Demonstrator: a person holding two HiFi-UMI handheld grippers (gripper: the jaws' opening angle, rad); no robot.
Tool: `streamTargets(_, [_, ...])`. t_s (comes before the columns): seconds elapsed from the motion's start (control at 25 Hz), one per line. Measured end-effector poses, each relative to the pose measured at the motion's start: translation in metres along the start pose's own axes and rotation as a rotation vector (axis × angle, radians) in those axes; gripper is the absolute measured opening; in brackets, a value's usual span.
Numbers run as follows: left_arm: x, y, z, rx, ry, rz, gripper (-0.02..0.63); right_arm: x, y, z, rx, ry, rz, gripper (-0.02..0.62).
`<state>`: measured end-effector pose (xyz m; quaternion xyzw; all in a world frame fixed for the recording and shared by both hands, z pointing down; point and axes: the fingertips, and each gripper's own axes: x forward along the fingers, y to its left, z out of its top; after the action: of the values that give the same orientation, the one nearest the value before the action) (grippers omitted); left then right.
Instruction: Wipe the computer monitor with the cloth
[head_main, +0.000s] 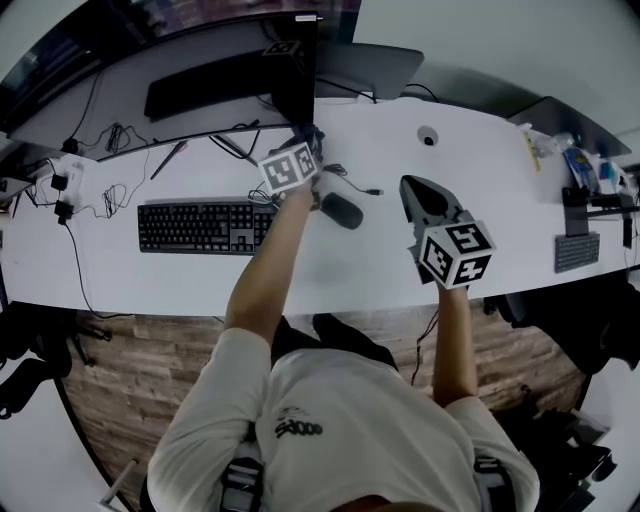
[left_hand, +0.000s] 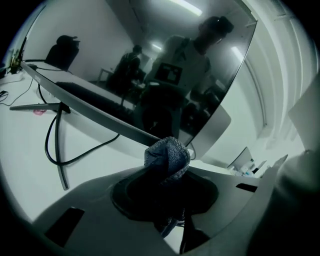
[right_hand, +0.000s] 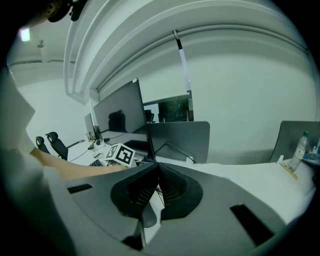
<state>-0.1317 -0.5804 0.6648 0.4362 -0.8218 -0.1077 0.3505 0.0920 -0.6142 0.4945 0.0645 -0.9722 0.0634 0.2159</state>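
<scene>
The dark curved monitor (head_main: 225, 75) stands at the back of the white desk (head_main: 480, 150). My left gripper (head_main: 304, 138) reaches to the monitor's lower right corner and is shut on a blue-grey cloth (left_hand: 168, 157). In the left gripper view the bunched cloth sticks up from the jaws, right at the lower edge of the reflective screen (left_hand: 150, 65); whether it touches is unclear. My right gripper (head_main: 418, 192) hovers over the desk to the right, apart from the monitor. Its jaws are shut with nothing between them (right_hand: 156, 164). The right gripper view shows the monitor (right_hand: 120, 112) edge-on at left.
A black keyboard (head_main: 200, 226) lies in front of the monitor, with a dark oblong object (head_main: 342, 210) and loose cables (head_main: 105, 200) nearby. A second grey screen (head_main: 372, 66) stands behind at right. A bottle (right_hand: 300, 145) and small items (head_main: 585, 175) sit at the far right.
</scene>
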Motion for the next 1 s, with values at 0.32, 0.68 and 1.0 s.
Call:
streamTargets(0.32, [-0.014,0.03,0.016,0.006,-0.031,-0.039,0.11,0.025,0.024,0.011,0.011,-0.005,0.003,0.003])
streamTargets(0.68, [-0.034,0.091,0.036,-0.007,-0.039,-0.031,0.11,0.07,0.078,0.019,0.007,0.001,0.042,0.003])
streamTargets(1.0, [-0.047,0.137,0.056,-0.022,-0.02,-0.043,0.109,0.107,0.124,0.031,0.008,0.014,0.056,0.003])
